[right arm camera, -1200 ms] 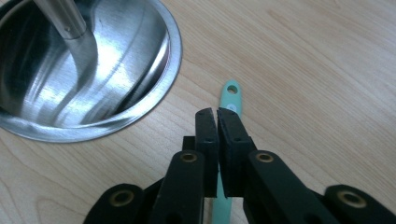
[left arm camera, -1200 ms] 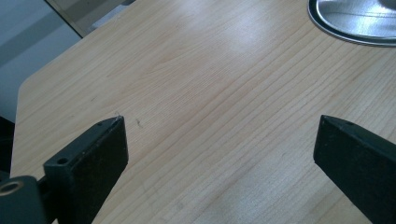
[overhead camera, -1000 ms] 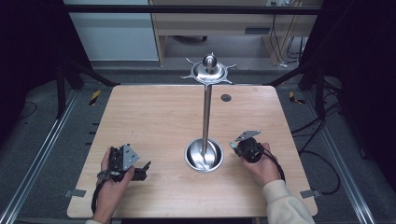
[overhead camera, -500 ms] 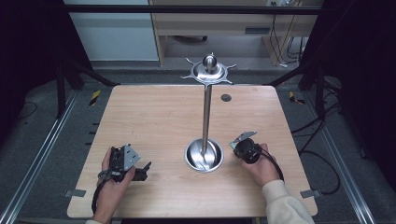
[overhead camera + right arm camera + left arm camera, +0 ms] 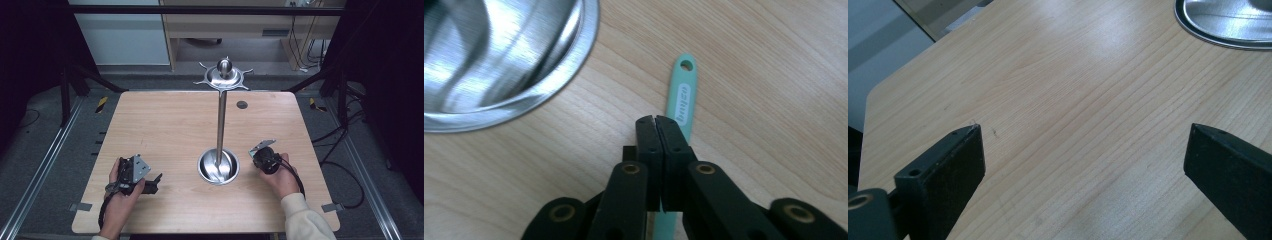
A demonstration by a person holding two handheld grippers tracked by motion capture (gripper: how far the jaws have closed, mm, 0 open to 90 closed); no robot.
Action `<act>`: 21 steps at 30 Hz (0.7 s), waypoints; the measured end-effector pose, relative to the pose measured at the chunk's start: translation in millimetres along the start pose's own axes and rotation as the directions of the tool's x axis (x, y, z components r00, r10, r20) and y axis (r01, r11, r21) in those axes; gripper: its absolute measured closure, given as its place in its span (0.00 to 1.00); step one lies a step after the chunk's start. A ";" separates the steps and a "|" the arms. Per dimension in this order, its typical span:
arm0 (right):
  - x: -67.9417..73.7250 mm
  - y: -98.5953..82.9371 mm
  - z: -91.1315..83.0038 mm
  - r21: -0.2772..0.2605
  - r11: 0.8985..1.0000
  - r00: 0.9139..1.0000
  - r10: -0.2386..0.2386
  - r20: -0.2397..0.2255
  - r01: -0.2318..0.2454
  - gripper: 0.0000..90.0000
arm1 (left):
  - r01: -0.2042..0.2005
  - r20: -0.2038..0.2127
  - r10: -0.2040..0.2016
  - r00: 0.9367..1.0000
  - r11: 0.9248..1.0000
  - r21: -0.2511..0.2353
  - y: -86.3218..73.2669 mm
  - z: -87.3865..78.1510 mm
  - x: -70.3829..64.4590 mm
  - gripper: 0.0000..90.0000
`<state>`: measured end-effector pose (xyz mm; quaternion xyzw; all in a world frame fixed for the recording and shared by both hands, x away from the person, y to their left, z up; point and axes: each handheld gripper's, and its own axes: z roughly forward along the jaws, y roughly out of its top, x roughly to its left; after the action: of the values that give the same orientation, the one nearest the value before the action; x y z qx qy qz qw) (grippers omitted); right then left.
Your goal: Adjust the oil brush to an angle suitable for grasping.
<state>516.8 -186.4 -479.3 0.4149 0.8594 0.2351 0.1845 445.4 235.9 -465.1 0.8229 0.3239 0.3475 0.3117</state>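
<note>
I've got the right gripper [image 5: 657, 119] with its 2 jaws closed, hovering over the teal handle [image 5: 681, 100] lying flat beside the steel base [image 5: 499, 55], long axis running ahead; left gripper [image 5: 1083, 165] open, farther off.

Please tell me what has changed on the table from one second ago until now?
Almost nothing. The right tongs shifted very slightly toward the person's side, beside the steel stand's base; their jaws are closed above a mint-green handle. The left tongs stayed in place, jaws wide open over bare wood. The stand did not move.
</note>
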 end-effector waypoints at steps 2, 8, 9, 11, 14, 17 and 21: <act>-1.6 0.2 -6.8 -0.024 0.999 0.999 0.039 -0.035 -0.040 0.94 | -0.007 0.004 0.007 1.000 1.000 0.006 0.1 -0.2 -0.4 0.03; -9.3 0.7 -20.3 0.029 0.994 0.993 0.106 -0.048 -0.105 0.79 | 0.000 0.002 0.000 1.000 1.000 0.006 -1.0 -2.8 -2.0 0.03; -9.9 1.1 -22.7 0.055 0.992 0.992 0.118 -0.050 -0.115 0.78 | 0.001 0.002 -0.001 1.000 1.000 0.007 -1.2 -3.6 -1.9 0.03; -9.9 1.8 -27.8 0.102 0.989 0.993 0.109 -0.050 -0.103 0.79 | 0.003 -0.001 -0.003 1.000 1.000 0.005 -1.3 -4.0 -1.3 0.03; -8.7 4.9 -35.1 0.153 0.984 0.994 0.095 -0.052 -0.086 0.76 | 0.003 0.002 -0.003 1.000 1.000 0.007 -1.4 -3.2 -1.6 0.03; -10.0 7.9 -38.2 0.194 0.978 0.994 0.094 -0.052 -0.082 0.75 | -0.001 0.010 0.000 1.000 1.000 0.010 -0.9 -3.0 -2.8 0.03; -13.9 7.0 -31.6 0.256 0.961 0.990 0.126 -0.057 -0.108 0.74 | 0.001 0.012 -0.001 1.000 1.000 0.007 -0.8 -2.8 -3.0 0.03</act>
<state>513.2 -201.6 -447.7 0.4764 0.8624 0.1491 0.0845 441.4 234.9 -465.2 0.8258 0.3239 0.3414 0.3108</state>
